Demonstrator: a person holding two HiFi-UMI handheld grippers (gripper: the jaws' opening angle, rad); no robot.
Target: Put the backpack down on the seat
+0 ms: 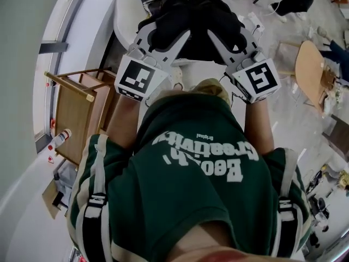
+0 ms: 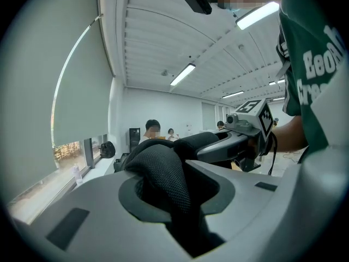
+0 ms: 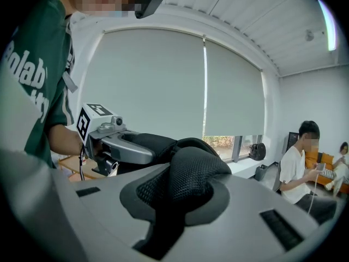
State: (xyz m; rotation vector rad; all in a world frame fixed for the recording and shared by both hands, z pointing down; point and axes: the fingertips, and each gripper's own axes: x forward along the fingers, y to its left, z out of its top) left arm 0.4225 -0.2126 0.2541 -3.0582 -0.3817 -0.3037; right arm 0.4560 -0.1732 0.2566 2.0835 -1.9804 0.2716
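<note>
Backpack (image 1: 188, 15), black, held up before the person, over a white rounded surface (image 1: 124, 15), left gripper (image 1: 166, 34) clamped on one mesh strap (image 2: 163, 173), right gripper (image 1: 229, 33) clamped on the other strap (image 3: 188, 182).

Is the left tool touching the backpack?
Touching. In the left gripper view, the left tool is clamped on a black mesh strap of the backpack, with no gap showing.

Wooden frame (image 1: 71, 111) at the window wall. Bottle (image 1: 60, 139) just left of frame. Round wooden chair (image 1: 309, 70) well right of frame.
</note>
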